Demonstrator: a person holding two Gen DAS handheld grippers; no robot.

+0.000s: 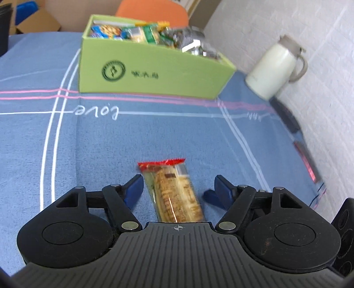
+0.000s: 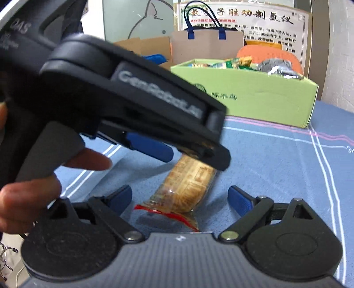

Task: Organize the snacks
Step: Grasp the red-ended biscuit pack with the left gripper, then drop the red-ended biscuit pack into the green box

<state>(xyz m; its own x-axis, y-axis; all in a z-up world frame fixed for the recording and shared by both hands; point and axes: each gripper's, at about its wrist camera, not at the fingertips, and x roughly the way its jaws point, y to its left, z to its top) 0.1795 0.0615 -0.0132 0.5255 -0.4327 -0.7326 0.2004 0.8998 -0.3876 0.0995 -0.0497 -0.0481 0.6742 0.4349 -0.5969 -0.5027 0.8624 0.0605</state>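
Observation:
A clear-wrapped biscuit packet (image 1: 174, 195) with a red end seal lies flat on the blue tablecloth (image 1: 110, 144). My left gripper (image 1: 178, 185) straddles it with its jaws open; the left blue pad sits close to the wrapper and the right pad stands apart. In the right wrist view the same packet (image 2: 188, 186) lies between the open fingers of my right gripper (image 2: 179, 195), its red seal nearest the camera. The left gripper's black housing (image 2: 132, 88) hangs over the packet's far end. A green cardboard box (image 1: 154, 73) filled with several snack packs stands behind.
A white jug (image 1: 276, 66) stands by the wall at right, near the table's right edge. A person's hand (image 2: 28, 199) holds the left gripper. The green box (image 2: 254, 99) has a paper bag (image 2: 205, 44) and an orange chair (image 1: 152, 11) behind it.

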